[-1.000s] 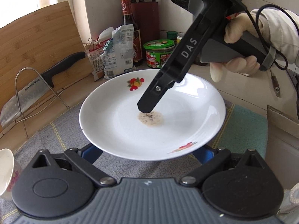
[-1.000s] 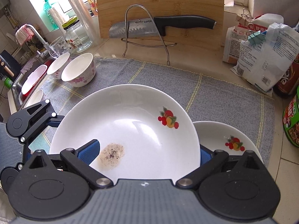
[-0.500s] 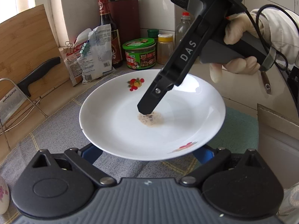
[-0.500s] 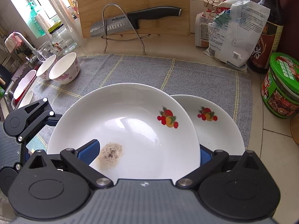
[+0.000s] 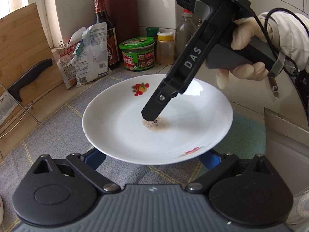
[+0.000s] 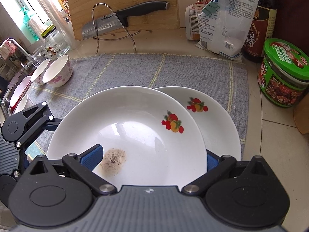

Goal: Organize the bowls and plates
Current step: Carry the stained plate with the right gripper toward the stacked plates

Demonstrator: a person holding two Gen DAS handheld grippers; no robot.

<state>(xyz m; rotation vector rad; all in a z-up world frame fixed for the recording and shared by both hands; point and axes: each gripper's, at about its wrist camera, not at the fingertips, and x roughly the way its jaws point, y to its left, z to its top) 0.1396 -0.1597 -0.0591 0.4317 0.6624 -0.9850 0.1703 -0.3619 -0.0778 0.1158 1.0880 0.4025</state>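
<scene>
Second plate (image 6: 216,123) now more exposed at right of right view; jar (image 6: 283,75) closer. Right gripper (image 6: 152,154) clamps soiled plate (image 6: 135,127) at rim, held above grey mat (image 6: 154,69). Left gripper (image 5: 152,158) fingers spread wide beneath plate, grip unclear. Bowls (image 6: 58,73) upper left.

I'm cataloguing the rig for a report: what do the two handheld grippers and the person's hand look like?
Both grippers have black linkage arms with silver pivot pins, a ribbed grey body and blue finger pads. The right gripper, seen from the side, is black with a grey handle, white "DAS" lettering and a black cable. The hand wears a pale glove and a light sleeve.
</scene>
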